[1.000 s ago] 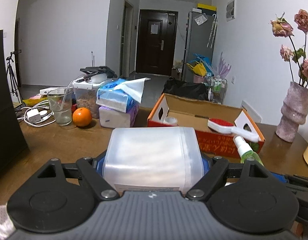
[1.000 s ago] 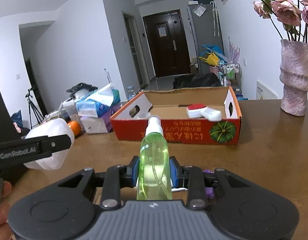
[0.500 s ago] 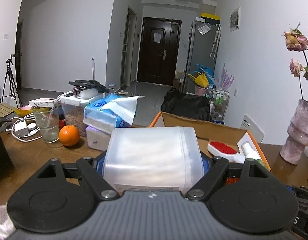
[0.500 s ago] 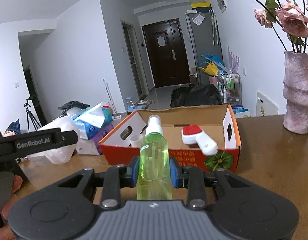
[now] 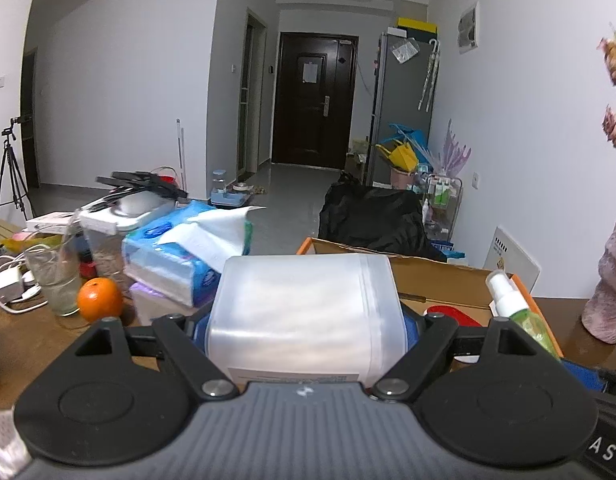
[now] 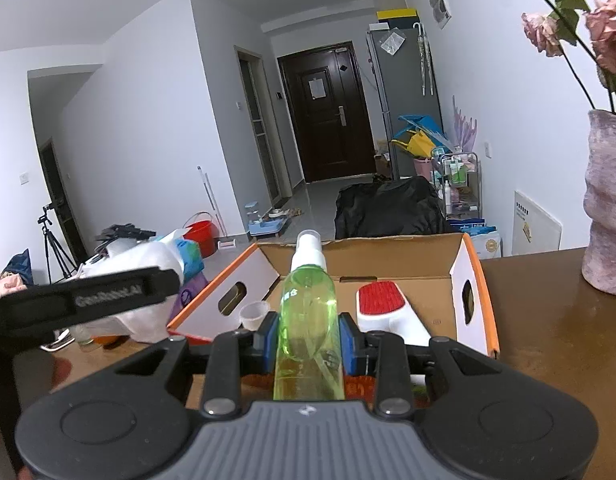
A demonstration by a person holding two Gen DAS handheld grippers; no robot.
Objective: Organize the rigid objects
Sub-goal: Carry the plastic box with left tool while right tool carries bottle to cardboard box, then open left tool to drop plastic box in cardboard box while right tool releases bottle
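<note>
- Right wrist view puts the right gripper [image 6: 310, 340] low in the centre of the frame, clamped on a clear green plastic spray bottle with a white nozzle [image 6: 308, 312]; the blue pads press both sides of its body, so the jaws stand only as wide as the bottle.
- Beyond the nozzle, mid-frame, sits the open orange-and-white cardboard box [image 6: 474, 292]; inside lie a white brush with a red pad [image 6: 382, 304] and a small white cup [image 6: 252, 315].
- Left wrist view shows the left gripper [image 5: 305, 322] grasping a translucent white plastic tub with a paper label [image 5: 303, 312], the jaws spread wide around it.
- The box rim [image 5: 436, 268] appears just behind the tub, right of centre, with the green bottle [image 5: 520, 312] at the right edge.
- Judged step: both items are being carried toward the box, neither released yet.
- The next move likely calls for bringing each item over the open top, lowering it into free floor beside the brush and cup, then opening the jaws.
- The two grippers sit close together, so going in one at a time would seem safer.
- On the brown wooden table [image 5: 23, 332], left of frame, an orange [image 5: 99, 299] and blue tissue packs [image 5: 175, 252] stay outside the box.
</note>
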